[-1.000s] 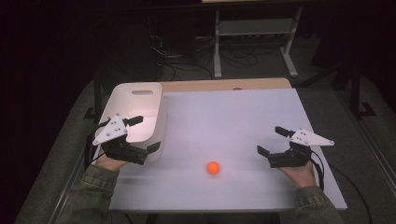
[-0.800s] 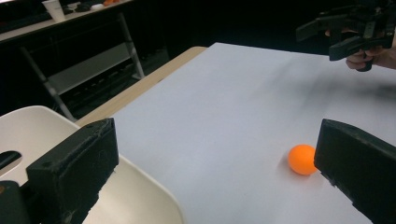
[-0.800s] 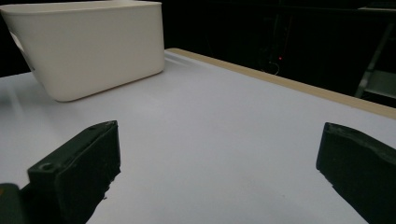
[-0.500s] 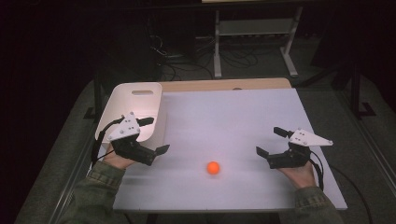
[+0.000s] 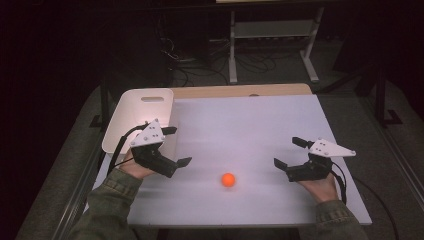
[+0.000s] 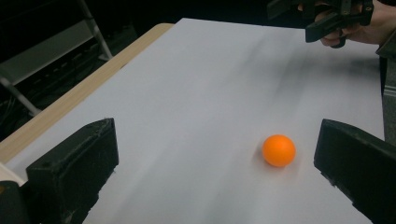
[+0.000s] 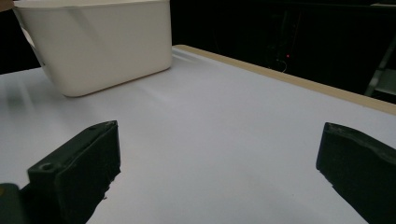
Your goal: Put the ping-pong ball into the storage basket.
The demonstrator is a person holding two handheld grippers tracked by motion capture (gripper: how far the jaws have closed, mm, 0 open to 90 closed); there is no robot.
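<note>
A small orange ball [image 5: 228, 180] lies on the white table top [image 5: 250, 120], near its front middle. My left gripper [image 5: 177, 146] is open just in front of the white bin [image 5: 142, 117], to the ball's left, and points toward it. In the left gripper view the ball [image 6: 279, 150] rests ahead between the wide-apart jaws of the left gripper [image 6: 217, 128], nearer the right one, untouched. My right gripper [image 5: 289, 152] is open to the ball's right with nothing in it. In its own view the right gripper [image 7: 219, 130] faces the bin [image 7: 102, 42] across bare table.
The table has a wooden strip [image 5: 240, 91] along its far edge. Beyond it in the dark stand a metal shelf frame [image 5: 272, 35] and cables on the floor. The other hand's gripper [image 6: 336, 18] appears at the top right of the left gripper view.
My left gripper has moved right, away from the table's left edge and closer to the ball. The right gripper and the ball have stayed where they were.
</note>
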